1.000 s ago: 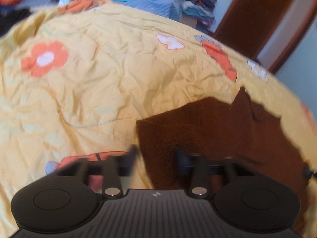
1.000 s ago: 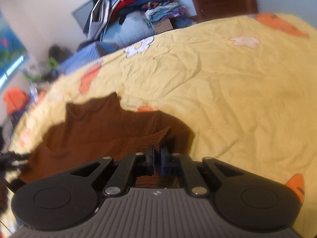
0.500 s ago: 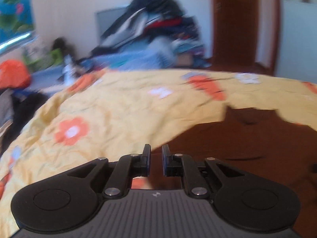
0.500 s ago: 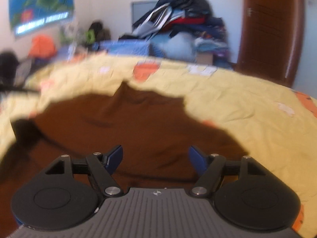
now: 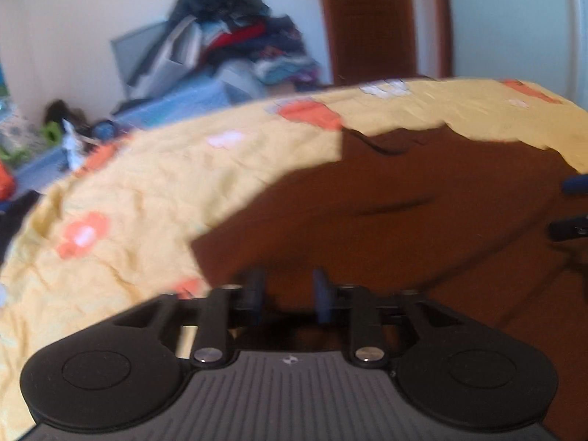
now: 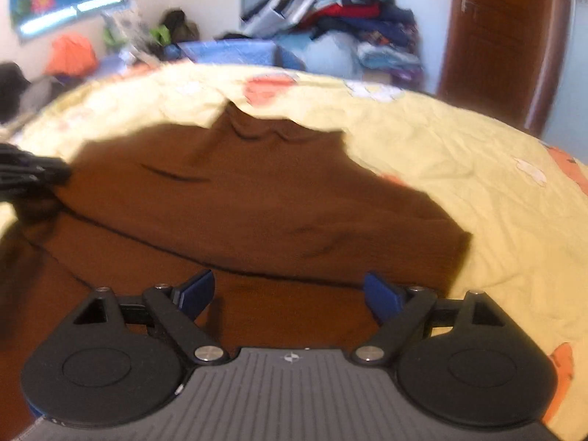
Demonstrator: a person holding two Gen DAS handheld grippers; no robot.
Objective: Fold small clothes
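A brown knit top (image 5: pixel 404 220) lies spread on the yellow flowered bedspread (image 5: pixel 147 191), its collar toward the far edge. In the right wrist view the same brown top (image 6: pixel 257 198) fills the middle, one side folded over with a crease line across it. My left gripper (image 5: pixel 286 296) hovers over the garment's near left edge; its jaws are opening and nothing is between them. My right gripper (image 6: pixel 290 294) stands over the garment's near part, jaws wide and still opening, with no cloth pinched. The other gripper shows as a dark shape at the left edge (image 6: pixel 29 172).
A heap of clothes (image 6: pixel 330 18) is piled against the far wall beyond the bed. A brown door (image 6: pixel 507 36) stands at the right. Blue bins and small clutter (image 6: pixel 228 49) line the wall at the left. The yellow bedspread (image 6: pixel 477 169) extends to the right.
Both grippers rolled level and let go of the brown top: the right went from shut on the fabric to wide open, the left shut briefly and has parted again. The garment lies folded over.
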